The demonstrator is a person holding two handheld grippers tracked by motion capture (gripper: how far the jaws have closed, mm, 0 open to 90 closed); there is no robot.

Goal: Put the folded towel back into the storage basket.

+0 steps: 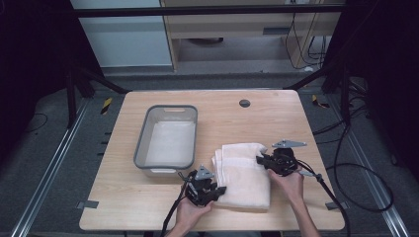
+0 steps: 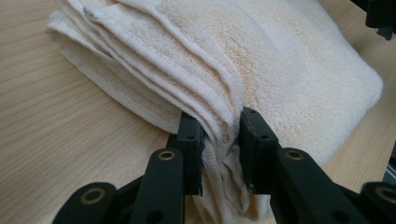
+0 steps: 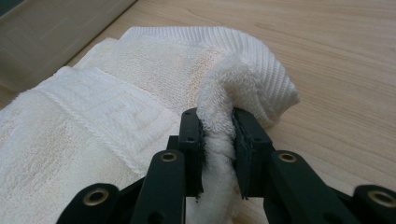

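A folded cream towel [image 1: 244,175] lies on the wooden table [image 1: 148,207], right of a grey bin. My left gripper [image 1: 221,190] pinches the towel's near left corner; in the left gripper view its black jaws squeeze several layered edges of the towel [image 2: 280,70] between the pads [image 2: 192,142]. My right gripper [image 1: 259,158] grips the far right corner. In the right gripper view a bunched fold of the towel [image 3: 154,74] is pressed between its pads [image 3: 246,140], with the gripper [image 3: 217,135] shut on it.
A grey plastic bin [image 1: 168,140] with a pale lining stands left of the towel, close to my left gripper. A small dark round hole [image 1: 244,103] sits near the table's far edge. Cables [image 1: 356,168] trail off the table's right side.
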